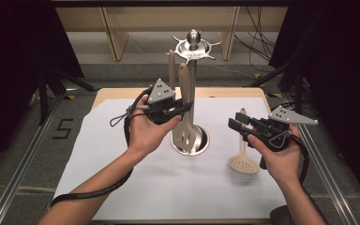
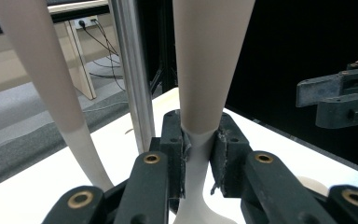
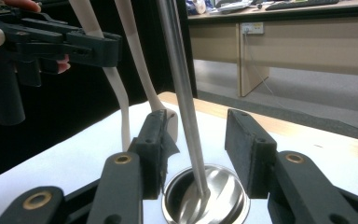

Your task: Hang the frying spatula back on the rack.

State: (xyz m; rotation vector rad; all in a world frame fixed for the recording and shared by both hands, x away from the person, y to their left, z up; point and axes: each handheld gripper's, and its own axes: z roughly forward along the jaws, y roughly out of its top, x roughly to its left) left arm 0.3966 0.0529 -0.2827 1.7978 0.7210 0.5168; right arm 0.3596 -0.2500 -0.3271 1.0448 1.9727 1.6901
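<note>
Carefully, I keep the slotted spatula, hanging beside the steel rack's pole mid-counter, clamped in my left gripper jaws, meaning to lift straight off the hook, while my right gripper waits near-right, jaws apart.

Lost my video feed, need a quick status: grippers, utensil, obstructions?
Left gripper shut on slotted spatula handle at the rack. Right gripper open, empty. Rack pole close beside.
</note>
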